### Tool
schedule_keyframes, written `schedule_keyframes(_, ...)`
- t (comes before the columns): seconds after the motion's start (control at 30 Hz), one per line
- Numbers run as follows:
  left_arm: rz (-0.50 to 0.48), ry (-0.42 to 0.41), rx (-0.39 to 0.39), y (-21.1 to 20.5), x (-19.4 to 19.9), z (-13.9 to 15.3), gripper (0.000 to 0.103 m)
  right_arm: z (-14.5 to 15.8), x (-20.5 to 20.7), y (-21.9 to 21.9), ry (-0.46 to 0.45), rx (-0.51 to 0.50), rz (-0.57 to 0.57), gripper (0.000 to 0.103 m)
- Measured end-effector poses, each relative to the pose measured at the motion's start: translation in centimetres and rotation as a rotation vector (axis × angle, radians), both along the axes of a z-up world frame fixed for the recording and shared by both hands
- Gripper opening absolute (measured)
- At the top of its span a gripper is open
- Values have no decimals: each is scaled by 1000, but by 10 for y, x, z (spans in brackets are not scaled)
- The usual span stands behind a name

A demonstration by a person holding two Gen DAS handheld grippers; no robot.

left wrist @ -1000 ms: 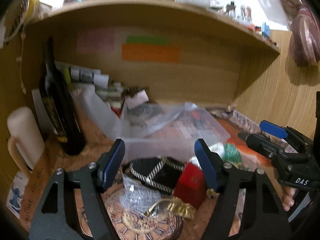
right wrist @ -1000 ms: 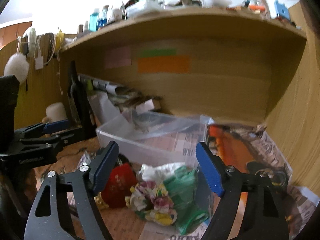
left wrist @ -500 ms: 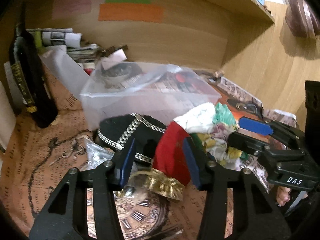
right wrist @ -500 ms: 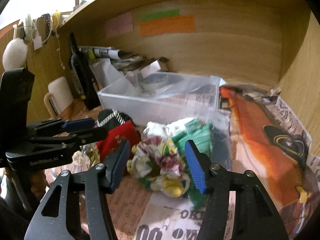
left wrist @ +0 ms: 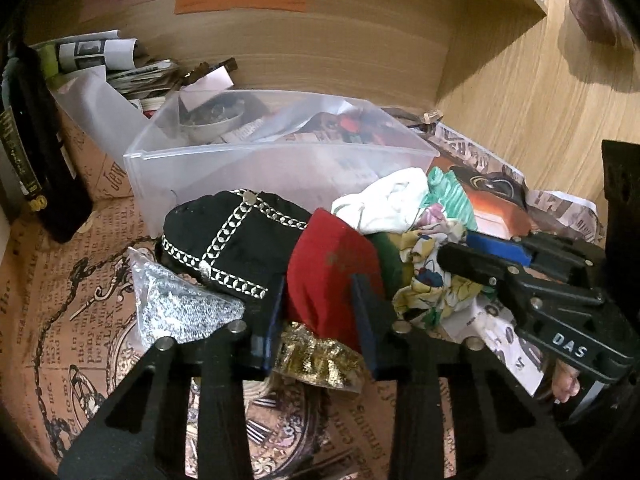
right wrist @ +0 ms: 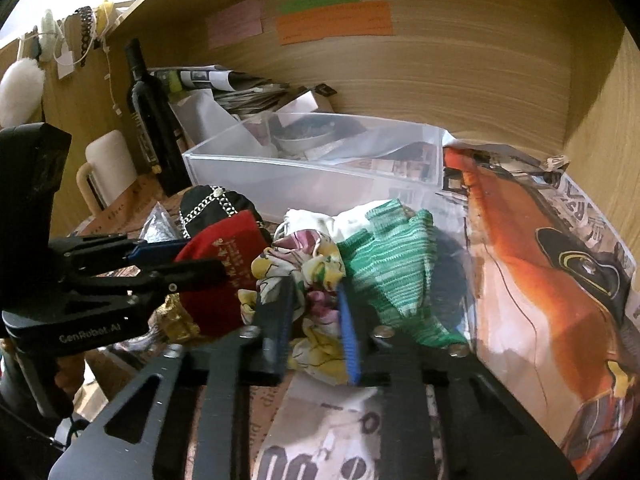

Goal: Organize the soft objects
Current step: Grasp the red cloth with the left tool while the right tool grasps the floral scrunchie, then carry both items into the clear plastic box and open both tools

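Note:
A heap of soft things lies in front of a clear plastic bin point(left wrist: 256, 168). My left gripper point(left wrist: 320, 296) is shut on a red cloth pouch point(left wrist: 328, 264) with a gold trim. A black cap with silver chain trim point(left wrist: 228, 232) lies to its left. My right gripper point(right wrist: 314, 300) is shut on a floral cloth point(right wrist: 304, 268). A green knit cloth point(right wrist: 392, 264) and a white cloth point(right wrist: 316, 220) lie against it. The red pouch point(right wrist: 224, 264) and left gripper point(right wrist: 180, 260) also show in the right wrist view, the right gripper point(left wrist: 472, 250) in the left.
A dark wine bottle point(left wrist: 32, 152) and a cream mug point(right wrist: 108, 164) stand at the left. Rolled papers point(right wrist: 224, 84) lie behind the bin point(right wrist: 320, 176), which holds a bowl point(right wrist: 308, 136). A silvery bag point(left wrist: 176, 304) lies by the cap. Wooden walls close the back and right.
Both grippers have moved down and forward into the heap and closed. The left one has taken hold of the red pouch, the right one of the floral cloth.

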State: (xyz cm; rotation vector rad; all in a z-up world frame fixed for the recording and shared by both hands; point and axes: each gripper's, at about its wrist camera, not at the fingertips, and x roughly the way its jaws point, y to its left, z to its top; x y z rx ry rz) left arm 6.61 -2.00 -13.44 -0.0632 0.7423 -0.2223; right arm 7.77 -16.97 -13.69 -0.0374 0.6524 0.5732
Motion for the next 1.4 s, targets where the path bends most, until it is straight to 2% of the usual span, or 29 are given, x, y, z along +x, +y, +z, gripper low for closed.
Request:
schedule_keyframes(0.27,14,-51,-17,1,-10,21,9,12,-6,-3,-56,25,-5,9)
schedule_keyframes(0.63,39,-137,-35,11,-14,51,9,48,-11,-13,-177,85,-43,8)
schedule_keyframes(0.9,86,-243,-46,23,-9,85,8,71,1,-17,-253,119,-84,8)
schedule_keyframes(1.13,122,-311,-30,36,10,109,9,83,22,-14,-289,128,-102,9)
schedule_keyframes(1.4,171,-311,-15,53,51,119,9,87,58,1,-283,74,-103,9)
